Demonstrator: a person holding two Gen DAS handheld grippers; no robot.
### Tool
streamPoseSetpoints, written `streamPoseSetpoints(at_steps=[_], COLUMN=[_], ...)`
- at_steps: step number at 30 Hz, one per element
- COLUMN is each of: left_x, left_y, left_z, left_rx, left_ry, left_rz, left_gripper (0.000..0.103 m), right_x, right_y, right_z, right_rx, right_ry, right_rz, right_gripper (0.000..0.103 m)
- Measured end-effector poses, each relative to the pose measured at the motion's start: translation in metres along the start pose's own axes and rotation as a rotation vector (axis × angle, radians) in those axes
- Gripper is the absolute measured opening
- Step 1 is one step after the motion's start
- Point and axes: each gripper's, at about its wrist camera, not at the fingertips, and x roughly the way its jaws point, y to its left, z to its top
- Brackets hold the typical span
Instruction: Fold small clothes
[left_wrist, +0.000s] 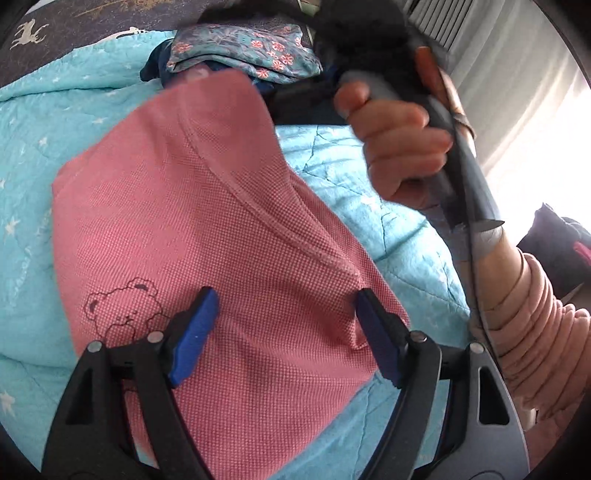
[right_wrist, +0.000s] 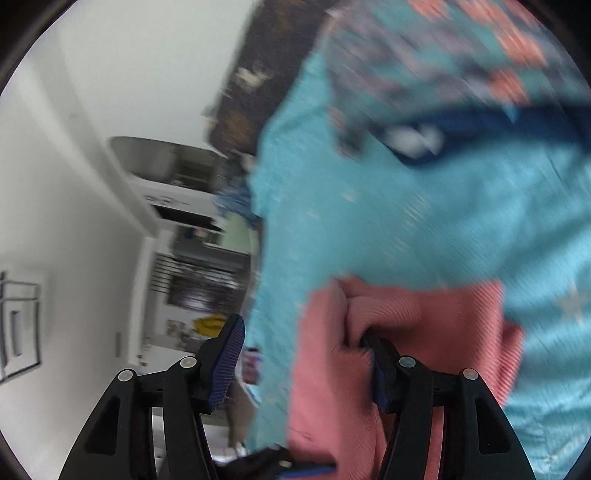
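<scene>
Lying mid-frame on the turquoise quilt, the pink garment is sitting under the wide-open, empty left gripper; the right gripper is gaping too, gripping nothing.

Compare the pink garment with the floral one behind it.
The pink garment is a plain fine check with a bear outline drawn on it; the floral garment is blue-grey with red flowers. The pink one lies spread out in front; the floral one sits bunched further back. Both rest on the turquoise quilt.
</scene>
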Motion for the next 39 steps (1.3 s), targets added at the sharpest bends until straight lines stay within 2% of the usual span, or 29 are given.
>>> streamPoseSetpoints(at_steps=[3,5,7,10,16,18,20,24,25,26,27,28,31,34,37,39], left_x=[-0.003,-0.002,-0.002,-0.005,-0.015,-0.017,-0.018,-0.021,-0.023,-0.026,-0.028,-0.031,-0.039,-0.044,-0.042,-0.034], left_y=[0.003,0.004,0.007,0.008,0.009,0.008,0.005,0.006,0.007,0.008,0.010,0.012,0.015,0.010,0.003,0.001], left_z=[0.000,0.003,0.004,0.003,-0.005,-0.006,-0.007,-0.011,-0.011,-0.011,-0.011,-0.012,-0.011,-0.010,-0.008,-0.009], left_rx=[-0.018,-0.026,-0.031,-0.033,-0.060,-0.055,-0.044,-0.055,-0.065,-0.076,-0.088,-0.101,-0.121,-0.113,-0.082,-0.082], left_ry=[-0.004,-0.004,-0.004,-0.007,-0.013,-0.009,-0.009,-0.001,0.000,0.000,-0.001,-0.003,-0.019,-0.042,-0.050,-0.036], left_rz=[-0.010,-0.014,-0.014,-0.009,-0.011,-0.007,0.001,-0.013,-0.016,-0.019,-0.025,-0.030,-0.029,-0.053,-0.055,-0.038], left_gripper=[0.077,0.077,0.077,0.077,0.077,0.077,0.077,0.077,0.077,0.077,0.077,0.077,0.077,0.077,0.078,0.078], right_x=[-0.024,-0.039,-0.047,-0.053,-0.041,-0.028,-0.013,0.000,0.005,0.009,0.010,0.013,-0.007,-0.040,-0.054,-0.050], right_y=[0.011,0.012,0.007,-0.007,-0.015,-0.020,-0.028,-0.033,-0.031,-0.028,-0.024,-0.020,-0.010,0.017,0.033,0.028], right_z=[-0.004,-0.010,-0.015,-0.029,-0.056,-0.056,-0.049,-0.029,-0.025,-0.025,-0.026,-0.029,-0.038,-0.047,-0.050,-0.046], right_rx=[-0.057,-0.070,-0.059,-0.041,-0.047,-0.061,-0.029,0.012,0.000,-0.028,-0.058,-0.091,-0.104,-0.175,-0.272,-0.258], right_ry=[-0.085,-0.117,-0.122,-0.089,0.045,0.090,0.085,0.058,0.066,0.076,0.078,0.086,0.016,-0.067,-0.090,-0.082], right_rz=[0.025,-0.021,-0.103,-0.184,-0.159,-0.229,-0.292,-0.216,-0.208,-0.227,-0.251,-0.281,-0.288,-0.309,-0.381,-0.406], right_gripper=[0.061,0.061,0.061,0.061,0.061,0.063,0.063,0.064,0.060,0.051,0.015,0.008,0.008,0.008,0.008,0.008])
